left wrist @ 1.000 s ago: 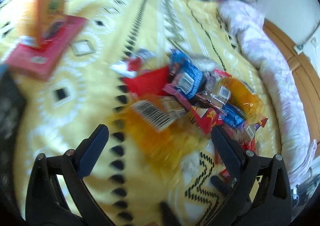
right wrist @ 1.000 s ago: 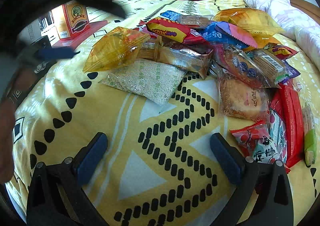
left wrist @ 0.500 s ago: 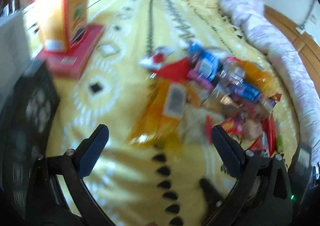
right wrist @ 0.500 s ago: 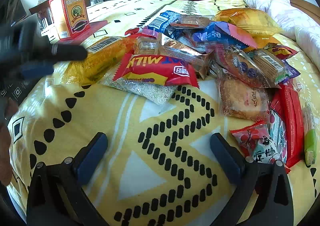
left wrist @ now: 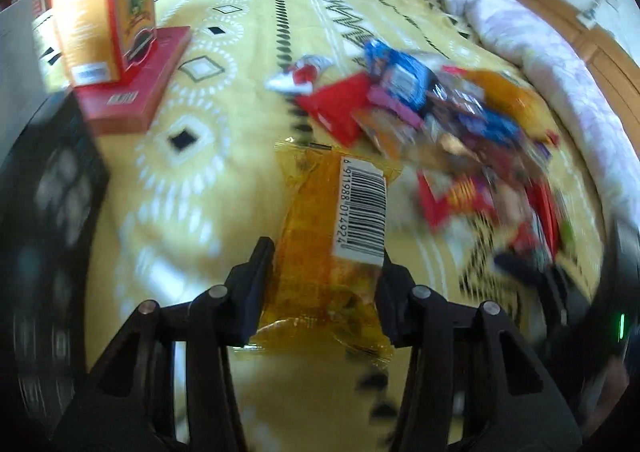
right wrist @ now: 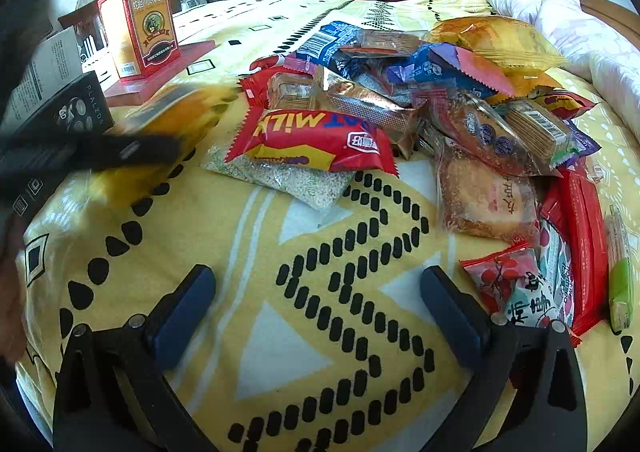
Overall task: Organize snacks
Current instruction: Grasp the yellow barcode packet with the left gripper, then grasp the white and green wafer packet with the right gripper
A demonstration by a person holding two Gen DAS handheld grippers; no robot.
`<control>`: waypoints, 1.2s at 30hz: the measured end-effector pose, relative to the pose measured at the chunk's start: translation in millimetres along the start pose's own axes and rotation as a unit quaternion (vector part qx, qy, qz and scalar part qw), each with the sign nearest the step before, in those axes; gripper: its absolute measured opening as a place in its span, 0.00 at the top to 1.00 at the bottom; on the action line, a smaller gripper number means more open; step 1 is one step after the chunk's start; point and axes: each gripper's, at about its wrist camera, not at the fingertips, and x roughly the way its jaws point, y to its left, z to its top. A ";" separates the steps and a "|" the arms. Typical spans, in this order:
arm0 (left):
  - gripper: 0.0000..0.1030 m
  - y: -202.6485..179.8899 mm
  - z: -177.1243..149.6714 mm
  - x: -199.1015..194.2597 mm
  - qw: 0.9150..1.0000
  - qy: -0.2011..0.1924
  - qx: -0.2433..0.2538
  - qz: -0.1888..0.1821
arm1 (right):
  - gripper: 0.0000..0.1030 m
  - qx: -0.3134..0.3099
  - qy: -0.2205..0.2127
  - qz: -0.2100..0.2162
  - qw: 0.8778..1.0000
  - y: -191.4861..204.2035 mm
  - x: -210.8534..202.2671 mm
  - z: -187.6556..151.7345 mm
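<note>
Right gripper [right wrist: 318, 304] open over yellow blanket [right wrist: 320, 332]; snack pile [right wrist: 420, 111] beyond; left gripper [right wrist: 132, 149] blurred on yellow packet [right wrist: 188, 111].

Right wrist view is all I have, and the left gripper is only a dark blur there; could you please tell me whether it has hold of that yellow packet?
Observer: Yes. The left gripper has just been closing, and both fingers now press the sides of the yellow packet.
Operator: Thank you. Which face is up?
Observer: The one with a white barcode label.
Operator: Is it clear of the pile?
Observer: Its far end lies near the red wrapper; blur hides any contact.
</note>
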 end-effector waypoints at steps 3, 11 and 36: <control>0.54 2.6 -18.4 -3.5 1.000 -0.002 0.022 0.007 | 0.00 -0.007 0.009 -0.006 1.000 3.5 3.9 2.6; 0.48 7.8 -18.7 5.0 1.000 -0.008 0.013 -0.010 | 0.00 -0.013 0.036 0.041 0.998 -4.2 -0.5 4.5; 0.18 -5.0 -21.2 9.2 0.999 -0.017 0.025 -0.021 | 0.07 0.286 0.089 -0.029 0.954 -234.6 -52.0 9.7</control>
